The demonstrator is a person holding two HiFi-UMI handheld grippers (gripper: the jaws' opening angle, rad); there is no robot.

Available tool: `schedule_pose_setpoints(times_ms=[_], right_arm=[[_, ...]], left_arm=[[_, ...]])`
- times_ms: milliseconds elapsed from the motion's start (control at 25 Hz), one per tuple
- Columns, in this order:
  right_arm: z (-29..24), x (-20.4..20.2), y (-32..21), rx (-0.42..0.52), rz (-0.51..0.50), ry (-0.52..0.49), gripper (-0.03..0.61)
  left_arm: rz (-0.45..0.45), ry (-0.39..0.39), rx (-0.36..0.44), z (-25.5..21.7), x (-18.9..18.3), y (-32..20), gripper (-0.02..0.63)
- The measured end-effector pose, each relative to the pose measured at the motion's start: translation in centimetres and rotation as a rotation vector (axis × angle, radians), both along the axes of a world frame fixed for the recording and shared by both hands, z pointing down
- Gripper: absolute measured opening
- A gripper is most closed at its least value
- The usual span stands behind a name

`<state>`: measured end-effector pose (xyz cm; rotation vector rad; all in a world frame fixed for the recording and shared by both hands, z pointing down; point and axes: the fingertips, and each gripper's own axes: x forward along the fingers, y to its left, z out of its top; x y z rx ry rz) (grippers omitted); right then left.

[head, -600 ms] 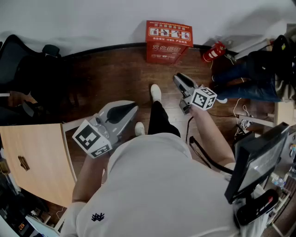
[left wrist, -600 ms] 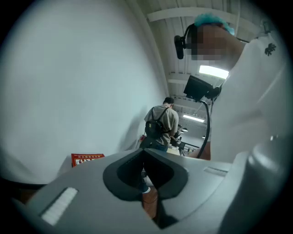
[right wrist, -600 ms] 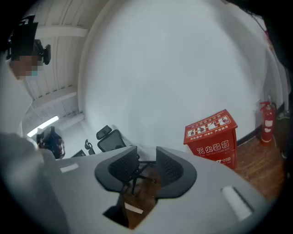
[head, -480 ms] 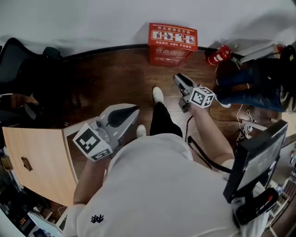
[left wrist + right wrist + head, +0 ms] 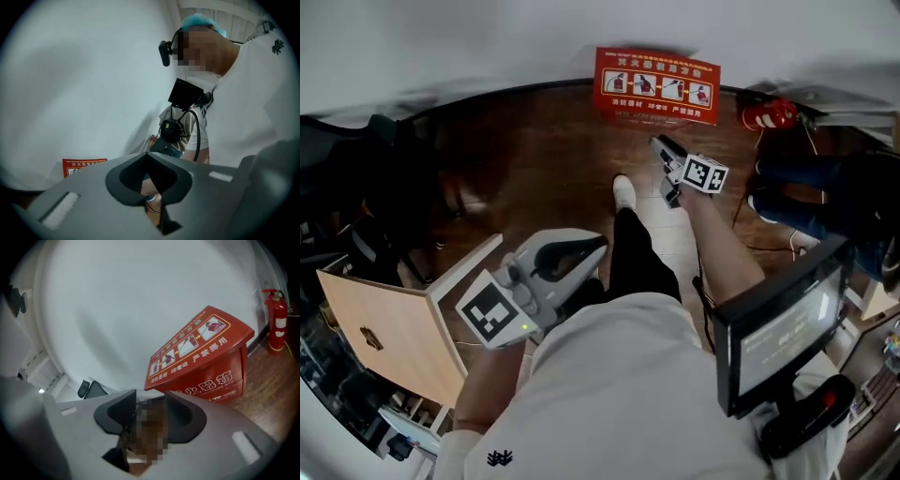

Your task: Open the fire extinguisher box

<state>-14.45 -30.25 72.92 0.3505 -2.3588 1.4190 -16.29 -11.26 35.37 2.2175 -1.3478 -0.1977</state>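
- The fire extinguisher box (image 5: 656, 86) is seen at twelve o'clock of the nearer right gripper (image 5: 660, 146), whose jaws are parted and empty.
- The left gripper (image 5: 592, 246) is held well apart from it, jaws closed on nothing.

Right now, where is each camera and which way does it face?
Head view: on the head, steeply down; shows torso, legs, left gripper, right gripper.
Left gripper view: rides left gripper, jaws together, faces the wall; wearer's shirt at right.
Right gripper view: rides right gripper, jaws apart, empty, faces the fire extinguisher box.
Shared: all three show that box.
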Motion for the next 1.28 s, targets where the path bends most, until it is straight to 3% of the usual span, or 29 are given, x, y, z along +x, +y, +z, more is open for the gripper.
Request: schedule_pose_setpoints(times_ms=[200, 400, 600, 720, 920, 1160, 1280], right_arm=[[5.0, 0.4, -4.4, -0.122, 0.133, 0.021, 0.195], [5.0, 0.6, -7.1, -0.224, 0.3, -0.061, 0.202], [7.2, 1.2, -8.1, -0.26, 0.376, -0.163, 0.193], [8.3, 2.0, -7.9, -0.288, 0.407, -0.181, 0.121], [9.3, 2.9, -7.0, -0.296, 0.417, -0.178, 0.112], [3.6, 1.7, -7.2, -0.317, 0.43, -0.289, 0.104], [0.3, 1.2, -8.2, -0.281, 0.422, -0.351, 0.104]], left_arm=[[0.0, 0.03, -0.051, 1.7, -0.1, -3.4, -0.005], [0.011, 0.088, -0.089, 1.4, -0.5, -4.3, -0.005], [0.005, 0.103, -0.113, 3.7, 0.5, -4.1, -0.005], [-0.001, 0.099, -0.124, 4.8, 0.8, -4.0, -0.005], [0.004, 0.096, -0.127, 6.0, 1.4, -4.2, -0.005], [0.055, 0.128, -0.096, 4.5, 1.3, -5.5, -0.005], [0.089, 0.14, -0.078, 4.1, 1.9, -5.9, -0.005]])
